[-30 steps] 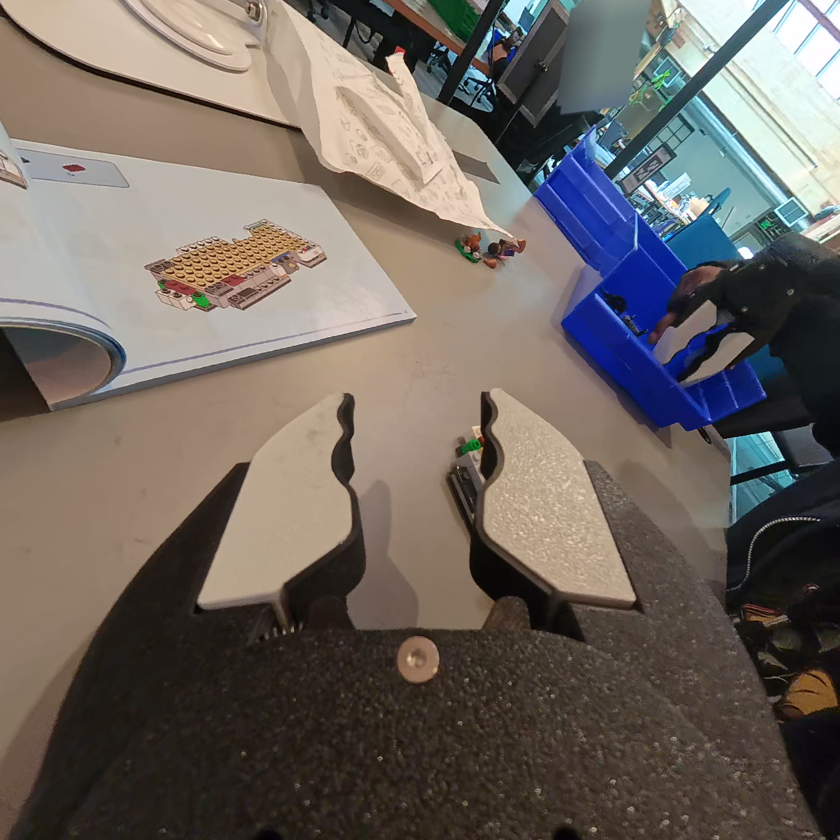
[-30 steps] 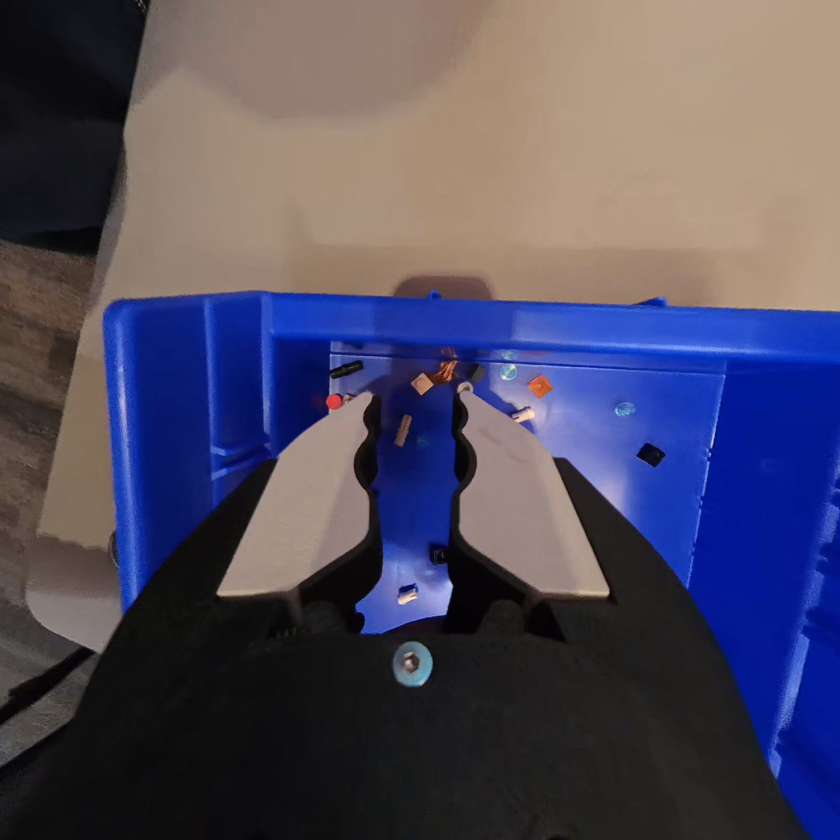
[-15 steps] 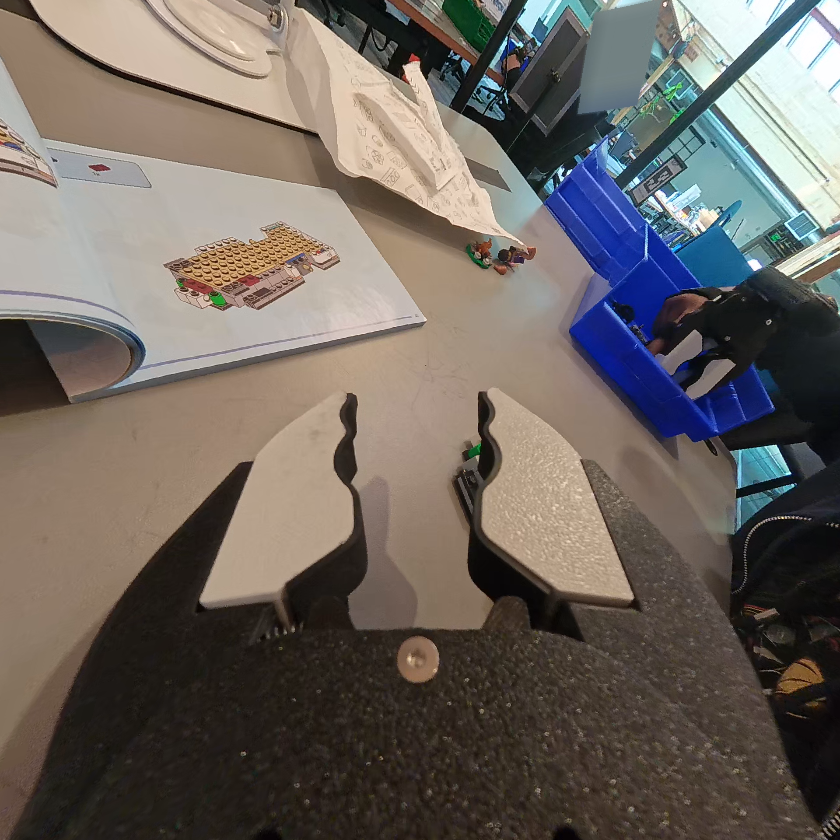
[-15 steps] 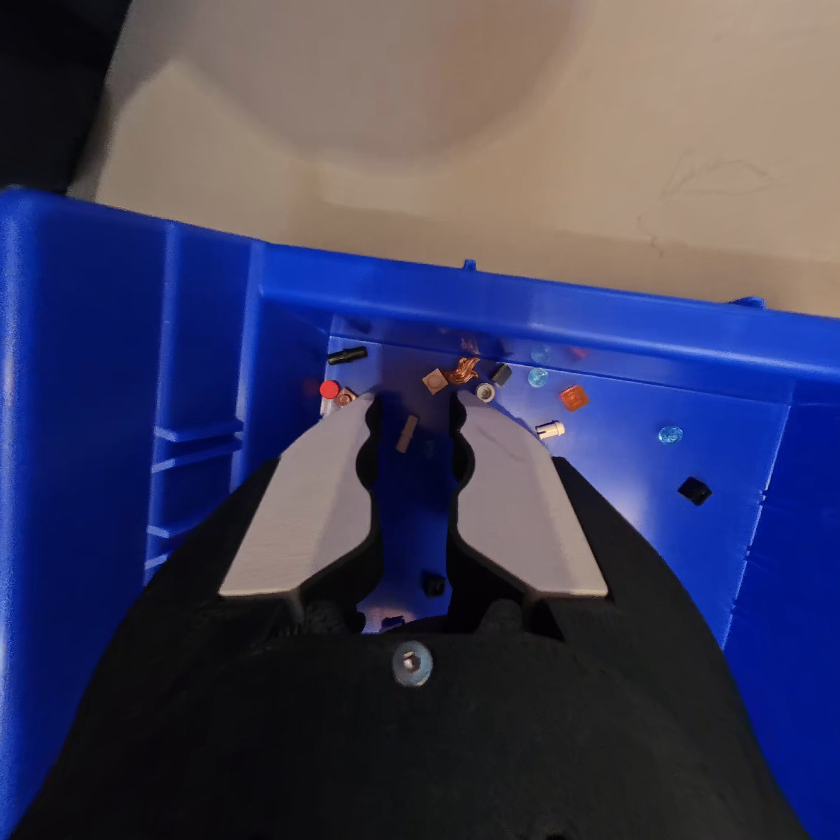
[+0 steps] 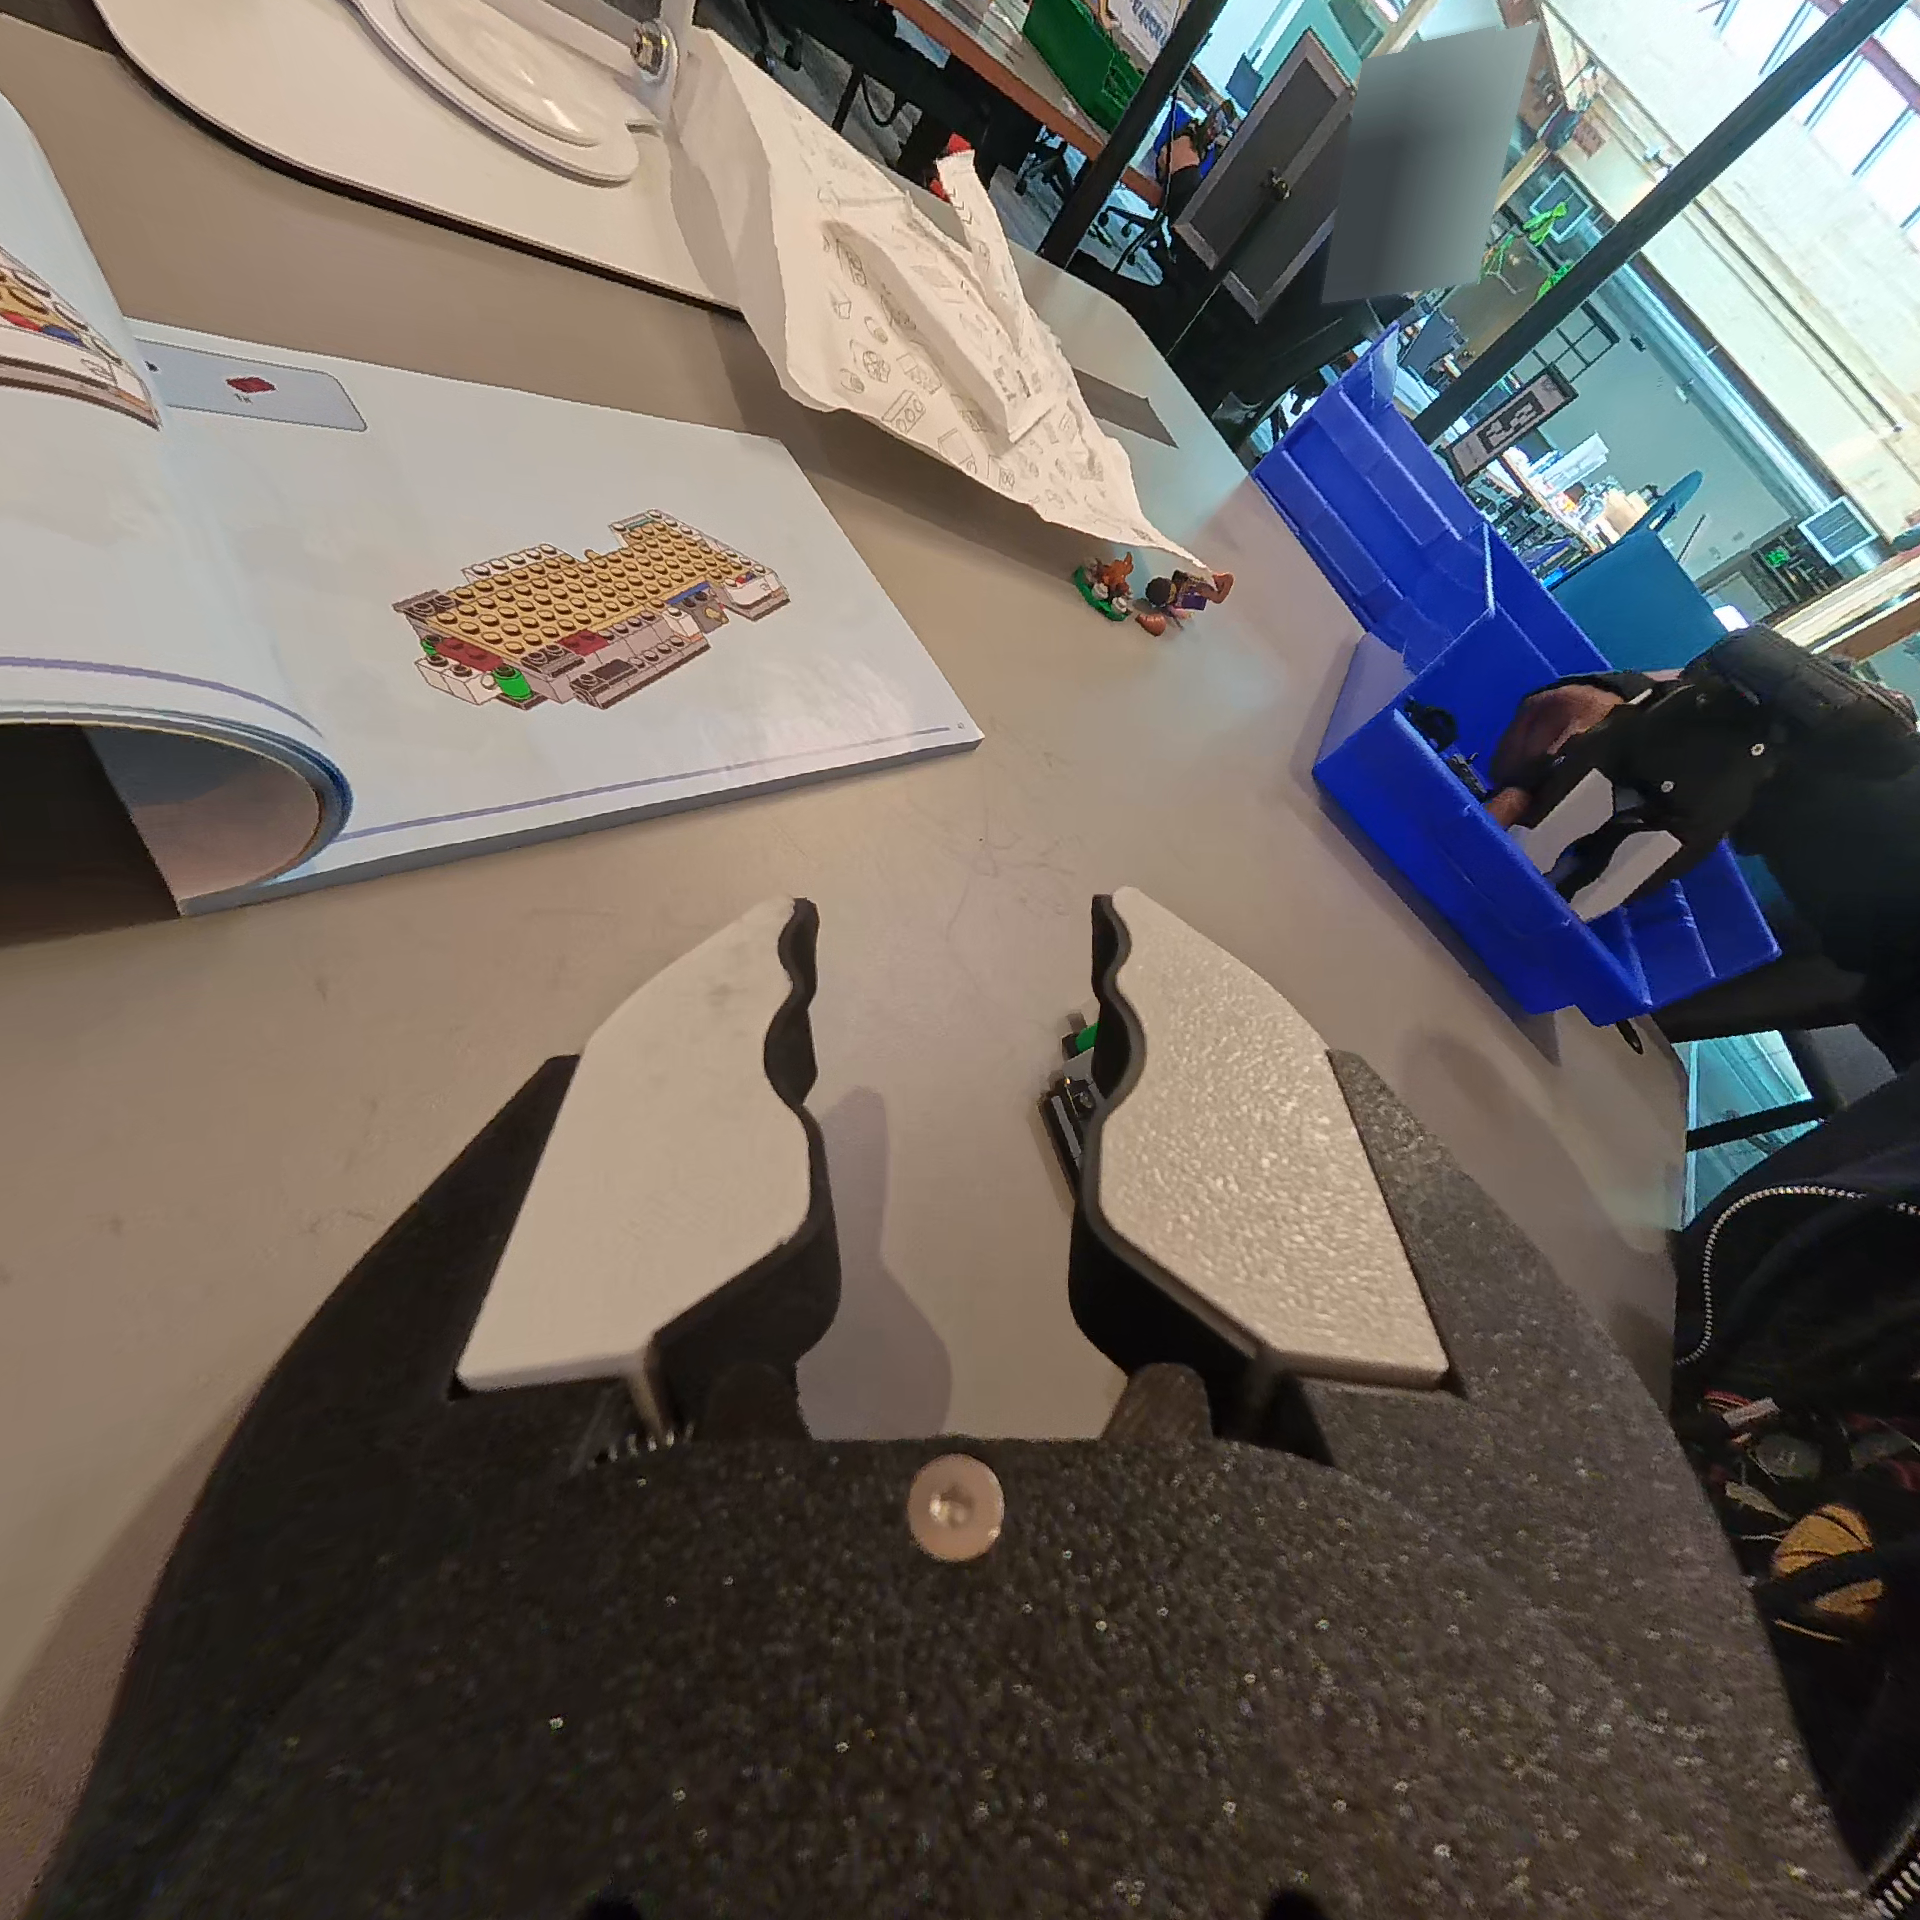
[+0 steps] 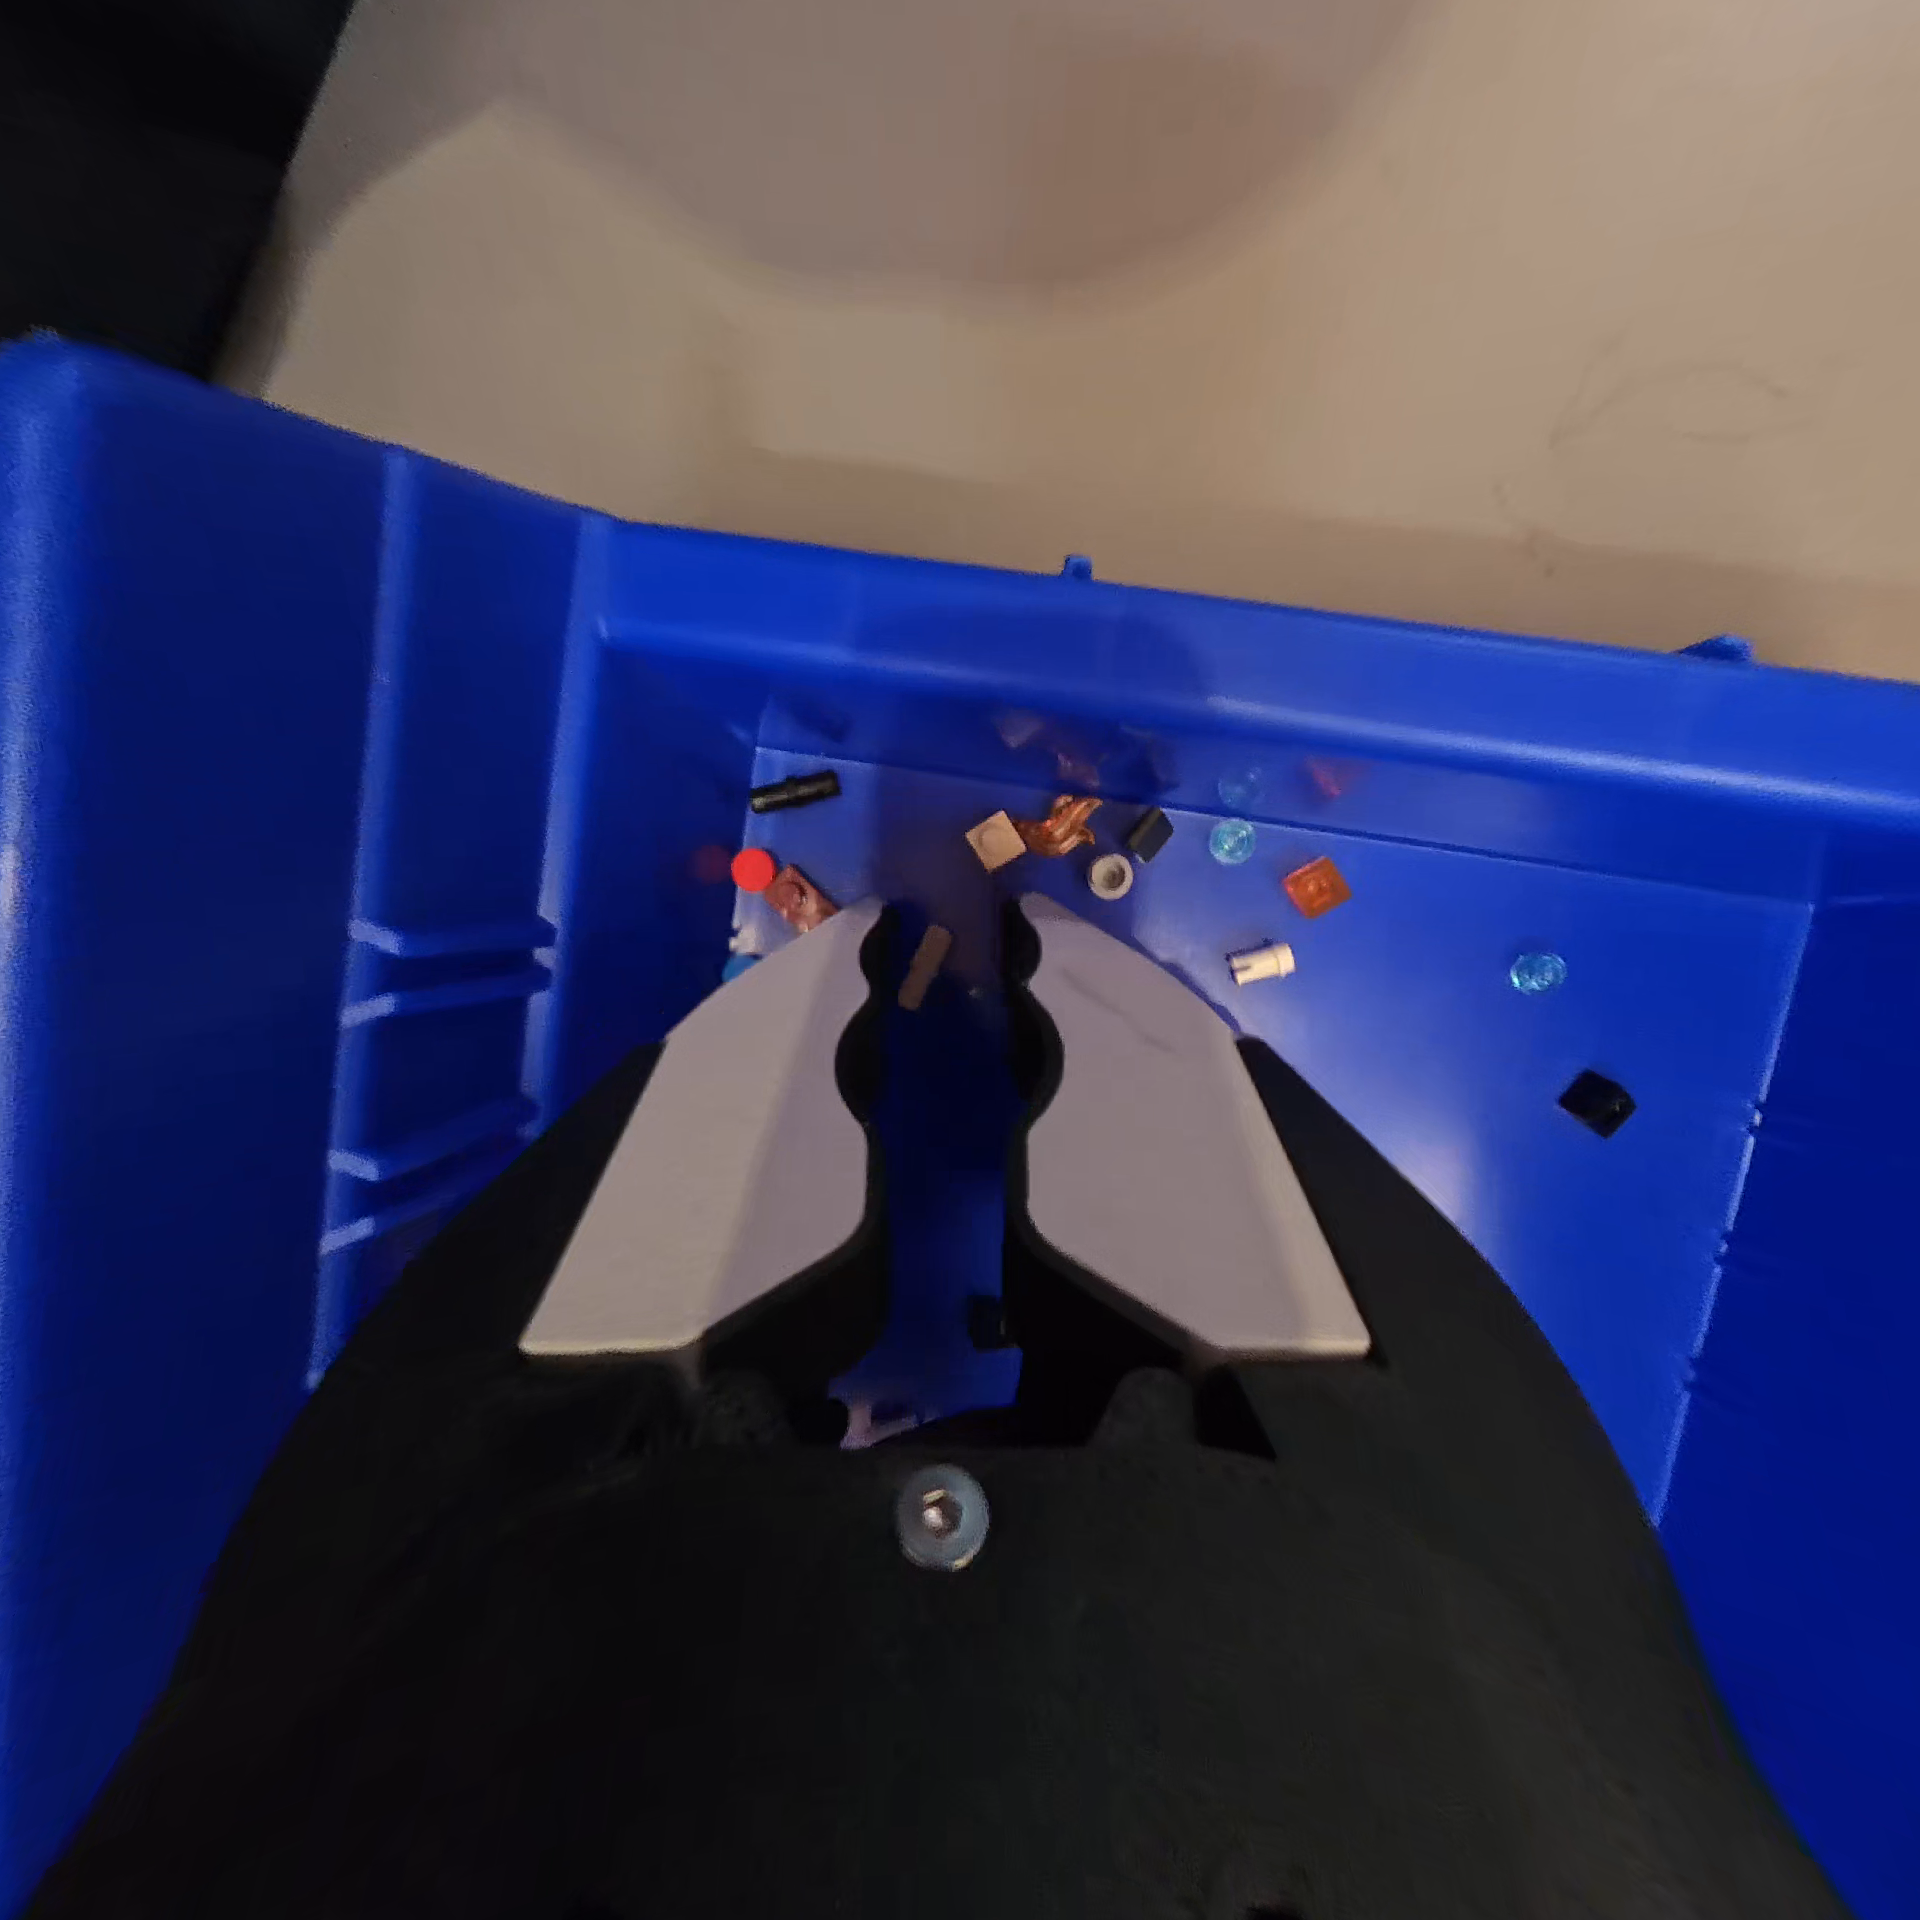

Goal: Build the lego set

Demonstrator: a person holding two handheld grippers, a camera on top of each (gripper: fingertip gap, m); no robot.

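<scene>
Right gripper [image 6: 940, 914] deeper inside blue bin [image 6: 1143, 644] than a second ago, jaws narrowed but unclosed around tan bar piece [image 6: 923, 966]. Left gripper [image 5: 951, 914] wide, empty, left of bin, brick assembly [image 5: 1075, 1091] beside its right finger.

The left gripper [image 5: 954, 920] is held low and level, its two grey fingers [image 5: 665, 1122] spread wide with nothing pressed between them. The right gripper [image 6: 945, 914], far off to the right, points steeply downward, gripped by a hand [image 5: 1548, 727], its fingers [image 6: 1132, 1081] close together but not touching.
</scene>
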